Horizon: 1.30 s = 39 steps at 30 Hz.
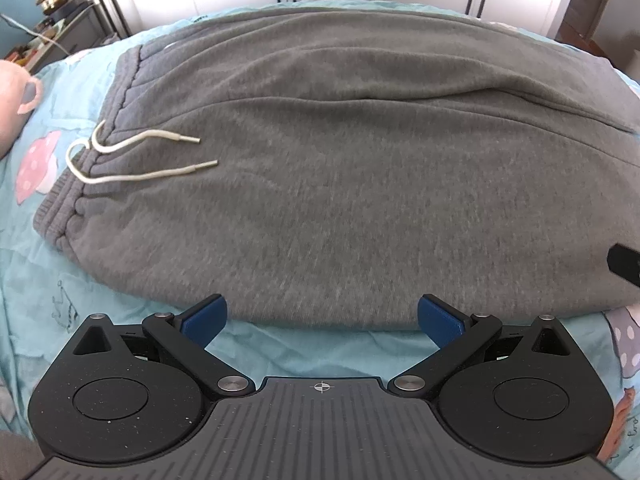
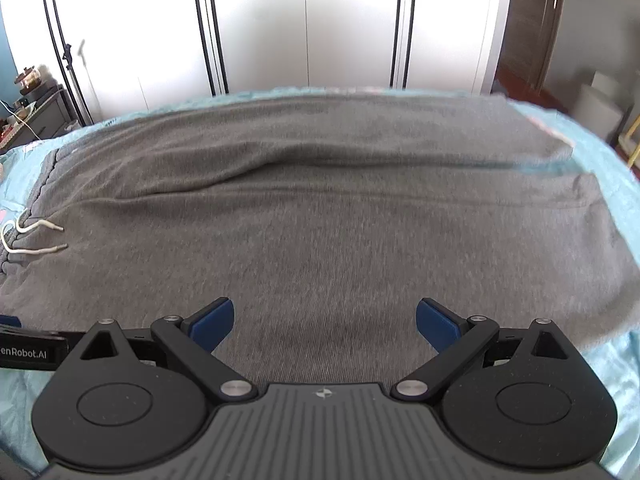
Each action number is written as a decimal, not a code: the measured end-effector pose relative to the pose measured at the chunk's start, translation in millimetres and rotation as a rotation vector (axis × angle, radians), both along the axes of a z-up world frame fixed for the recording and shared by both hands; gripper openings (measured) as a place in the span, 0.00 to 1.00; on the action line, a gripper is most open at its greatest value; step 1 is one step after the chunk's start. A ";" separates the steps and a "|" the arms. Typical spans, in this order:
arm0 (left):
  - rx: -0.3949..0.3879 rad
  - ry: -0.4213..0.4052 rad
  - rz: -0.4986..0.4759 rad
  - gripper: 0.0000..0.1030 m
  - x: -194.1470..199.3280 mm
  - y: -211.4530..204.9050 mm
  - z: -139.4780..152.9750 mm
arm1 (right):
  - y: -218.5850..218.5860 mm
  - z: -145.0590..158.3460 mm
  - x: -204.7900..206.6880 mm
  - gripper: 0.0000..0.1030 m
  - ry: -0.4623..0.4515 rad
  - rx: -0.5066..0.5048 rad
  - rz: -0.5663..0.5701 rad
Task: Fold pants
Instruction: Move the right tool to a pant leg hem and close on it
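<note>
- The grey pants [image 1: 340, 168] lie spread flat on the bed [image 1: 304, 344], which is covered by a light blue printed sheet. They fill the middle of both views, with the ribbed waistband [image 1: 64, 208] at the left of the frame and the legs running off to the right.
- Two white drawstrings [image 1: 140, 160] lie loose on the cloth near the waistband, at the left of the left wrist view.
- The fabric looks like thick sweatshirt knit: soft, limp and probably fairly light. It should drape and sag when lifted rather than hold a line, and it does not look slippery.
- The near hem or side edge looks like the best place to pinch, since the doubled cloth there gives a firm bite; the waistband's ribbing is another sound hold.
- The left tool [image 1: 322, 316] hovers low over the sheet at the near edge of the pants, pointing across them, its blue pads [image 1: 204, 316] spread wide and holding nothing.
- The right tool [image 2: 324, 320] hangs above the pants further toward the legs, likewise spread wide and empty.
</note>
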<state>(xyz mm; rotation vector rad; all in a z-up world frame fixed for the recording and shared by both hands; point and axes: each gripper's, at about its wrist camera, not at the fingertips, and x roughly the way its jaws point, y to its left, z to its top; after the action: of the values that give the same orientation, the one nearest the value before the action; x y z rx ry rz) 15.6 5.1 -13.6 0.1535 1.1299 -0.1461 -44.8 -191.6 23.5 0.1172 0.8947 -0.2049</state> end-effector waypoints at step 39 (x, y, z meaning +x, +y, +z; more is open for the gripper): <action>-0.078 -0.466 0.225 1.00 162.6 82.0 -90.3 | -254.9 -70.0 385.1 0.91 0.131 0.220 -0.745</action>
<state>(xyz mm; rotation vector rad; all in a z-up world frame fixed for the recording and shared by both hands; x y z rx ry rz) 178.2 87.1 -103.9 -0.0114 0.6692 0.0466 340.3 -446.5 -46.5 0.6508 0.9713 -0.8134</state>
